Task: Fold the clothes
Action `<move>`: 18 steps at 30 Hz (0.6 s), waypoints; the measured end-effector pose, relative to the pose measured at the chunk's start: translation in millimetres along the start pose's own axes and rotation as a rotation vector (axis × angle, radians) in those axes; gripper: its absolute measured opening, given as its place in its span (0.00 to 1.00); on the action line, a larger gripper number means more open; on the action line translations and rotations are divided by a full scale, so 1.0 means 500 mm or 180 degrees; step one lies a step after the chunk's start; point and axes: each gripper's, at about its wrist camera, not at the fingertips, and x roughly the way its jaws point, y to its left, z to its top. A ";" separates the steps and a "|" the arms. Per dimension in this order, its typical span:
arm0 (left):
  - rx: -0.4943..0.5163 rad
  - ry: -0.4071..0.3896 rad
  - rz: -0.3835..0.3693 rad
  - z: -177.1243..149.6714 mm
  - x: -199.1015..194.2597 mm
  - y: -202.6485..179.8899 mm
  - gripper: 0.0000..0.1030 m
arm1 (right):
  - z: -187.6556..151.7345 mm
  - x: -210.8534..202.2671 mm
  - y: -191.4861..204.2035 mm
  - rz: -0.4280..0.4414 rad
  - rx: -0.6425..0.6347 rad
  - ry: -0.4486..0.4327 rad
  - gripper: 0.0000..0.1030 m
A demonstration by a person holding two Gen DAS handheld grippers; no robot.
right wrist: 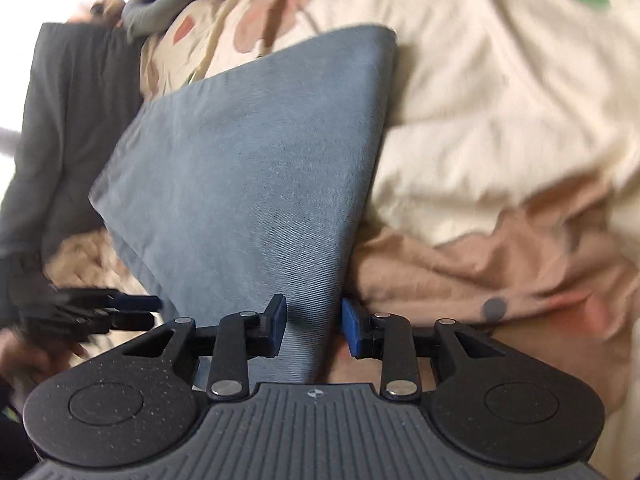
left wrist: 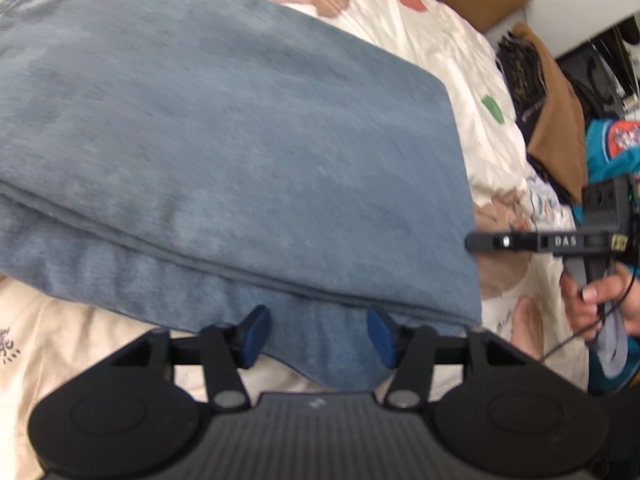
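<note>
The bed's cream quilt (left wrist: 460,60), printed with brown bears and small green and red shapes, fills both views and carries everything else. On it lies the folded blue garment (left wrist: 224,152), a thick flat rectangle; in the left wrist view it spreads from the centre toward ten o'clock, with a layered folded edge running along its near side from nine toward five o'clock. In the right wrist view the same cloth reaches from six o'clock up to a corner near twelve.

At two to three o'clock in the left view a heap of dark and brown clothes (left wrist: 556,128) sits at the bed's edge. Below it, at three to four o'clock, a person's hand (left wrist: 600,304) grips the handle of the other tool.

The left claw (left wrist: 316,336) stands spread, its blue pads apart above the garment's near edge with cloth showing between them, not pinched. The right claw (right wrist: 314,326) is partly spread; the garment's narrow near end lies between its pads, which do not press on it.
</note>
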 end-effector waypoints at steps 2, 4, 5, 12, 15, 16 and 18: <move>-0.0031 -0.0053 0.0043 0.005 -0.005 0.007 0.63 | 0.003 0.005 -0.007 0.0101 0.0136 0.0002 0.33; -0.0044 -0.0079 0.0112 0.009 -0.010 0.011 0.65 | 0.013 0.000 -0.005 0.0133 0.0120 -0.0002 0.33; -0.0049 -0.0091 0.0147 0.011 -0.013 0.014 0.68 | 0.017 -0.004 -0.002 0.0157 0.0086 -0.0015 0.33; -0.0218 -0.0179 0.0159 0.013 -0.025 0.035 0.70 | 0.024 -0.003 -0.026 0.0495 0.0443 -0.0072 0.32; -0.0236 -0.0201 0.0181 0.013 -0.026 0.040 0.70 | 0.027 0.016 -0.048 0.0555 0.0594 -0.0072 0.32; -0.0235 -0.0208 0.0188 0.013 -0.025 0.041 0.70 | 0.029 0.024 -0.055 0.0578 0.0651 -0.0060 0.32; -0.0234 -0.0224 0.0202 0.014 -0.024 0.044 0.70 | 0.037 0.038 -0.062 0.0638 0.0752 -0.0059 0.32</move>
